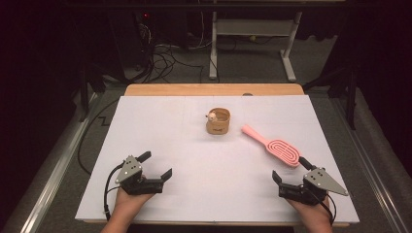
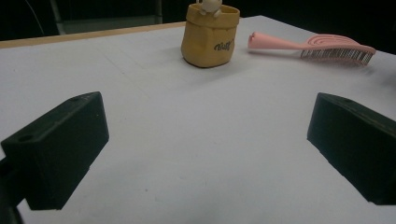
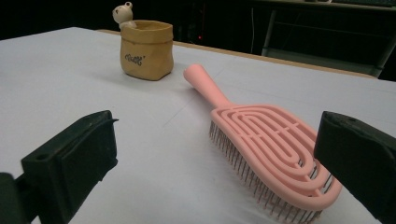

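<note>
The pink hairbrush (image 1: 273, 144) lies bristles-down on the white surface (image 1: 194, 160), right of the middle, its handle pointing up-left toward the tan pouch-shaped holder (image 1: 218, 121) and its vented head toward the near right. A small bear figure (image 1: 212, 116) sits at the holder's rim, and the holder looks empty otherwise. Brush and holder are near one another but apart.

The right tongs (image 1: 291, 175) rest at the near right edge, released, jaws spread wide with nothing between them; the far jaw stands just beside the brush's head. In the right gripper view the head (image 3: 275, 149) lies ahead between the spread jaws, untouched. The left tongs (image 1: 157, 165) sit at the near left, also released and empty, well apart from both things; in the left gripper view the holder (image 2: 210, 37) and brush (image 2: 322, 46) stand far ahead.

By my reading nothing has been done yet: the brush is ungrasped, and reaching, gripping and moving it, likely to the holder, all remain.
</note>
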Demonstrator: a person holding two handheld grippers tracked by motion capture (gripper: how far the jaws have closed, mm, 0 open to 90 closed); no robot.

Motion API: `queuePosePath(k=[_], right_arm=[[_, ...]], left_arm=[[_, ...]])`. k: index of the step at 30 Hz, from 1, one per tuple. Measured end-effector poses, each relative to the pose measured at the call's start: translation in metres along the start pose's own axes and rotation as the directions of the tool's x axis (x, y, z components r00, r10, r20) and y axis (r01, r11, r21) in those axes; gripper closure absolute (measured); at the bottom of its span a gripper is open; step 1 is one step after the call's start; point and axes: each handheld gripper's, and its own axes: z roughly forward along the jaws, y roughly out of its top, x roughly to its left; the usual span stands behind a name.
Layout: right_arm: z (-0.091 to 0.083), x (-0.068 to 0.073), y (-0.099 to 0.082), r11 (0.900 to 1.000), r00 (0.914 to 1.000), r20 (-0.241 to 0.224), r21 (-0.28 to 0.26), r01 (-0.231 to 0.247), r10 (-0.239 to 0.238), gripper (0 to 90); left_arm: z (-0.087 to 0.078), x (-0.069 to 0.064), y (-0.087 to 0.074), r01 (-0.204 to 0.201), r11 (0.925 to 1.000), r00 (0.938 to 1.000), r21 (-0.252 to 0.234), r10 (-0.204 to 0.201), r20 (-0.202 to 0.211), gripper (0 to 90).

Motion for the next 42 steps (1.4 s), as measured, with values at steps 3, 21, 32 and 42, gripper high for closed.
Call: queuePosePath(k=[3, 21, 32, 42], right_arm=[[0.0, -0.001, 0.0, 1.0, 1.0, 0.0, 0.0, 0.0, 0.0, 0.6], [0.001, 0.001, 0.004, 0.9999, 0.9999, -0.002, 0.006, 0.01, -0.01, 0.5], [0.0, 0.003, 0.007, 0.9987, 0.9994, 0.002, 0.038, 0.035, -0.035, 0.6], [0.001, 0.007, 0.01, 0.9952, 0.9982, 0.0, 0.078, 0.059, -0.059, 0.6]], left_arm=[[0.001, 0.0, 0.0, -0.003, 1.0, 1.0, 0.005, 0.003, -0.002, 0.0], [-0.001, -0.003, -0.002, -0.017, 0.9999, 0.9999, 0.001, 0.017, 0.002, 0.0], [-0.001, -0.002, -0.001, -0.008, 0.9999, 1.0, 0.012, 0.008, 0.006, 0.0], [-0.002, 0.0, 0.0, -0.002, 1.0, 1.0, 0.003, 0.002, 0.005, 0.0]])
